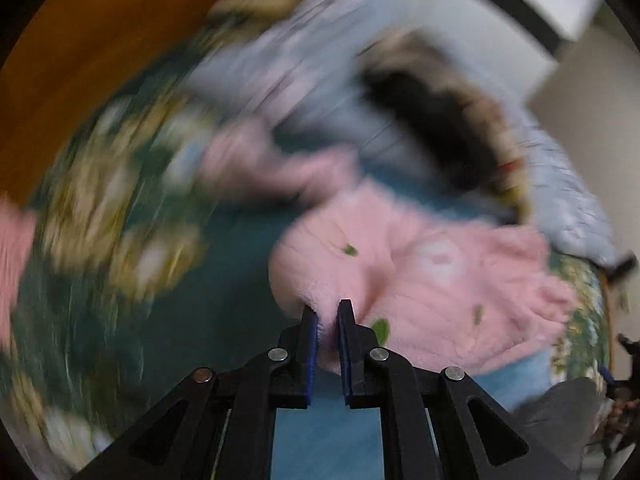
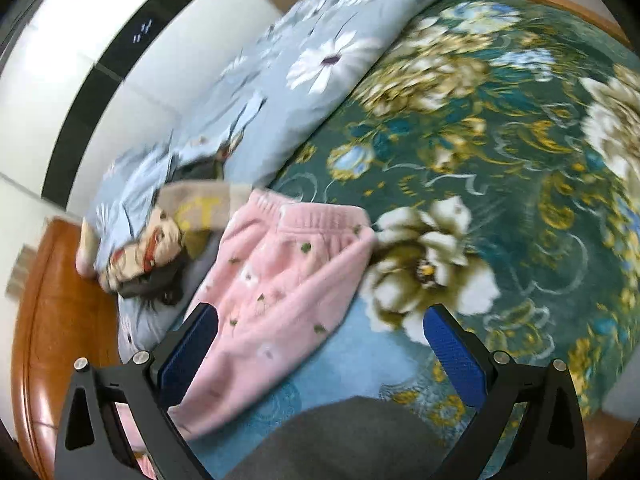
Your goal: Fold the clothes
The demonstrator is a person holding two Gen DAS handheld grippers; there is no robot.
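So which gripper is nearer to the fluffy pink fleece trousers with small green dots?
Left. The left gripper is shut on a fold of the pink fleece trousers. The right gripper is open above them, its blue pads apart and not pressing the cloth.

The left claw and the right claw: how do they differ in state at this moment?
1. The left claw is shut on the pink trousers, with fleece pinched between its pads; the right claw is open and holds nothing.
2. The left claw's view is strongly blurred; the right claw's view is clearer.
Shared: both are black with blue pads and point down at the floral blanket.
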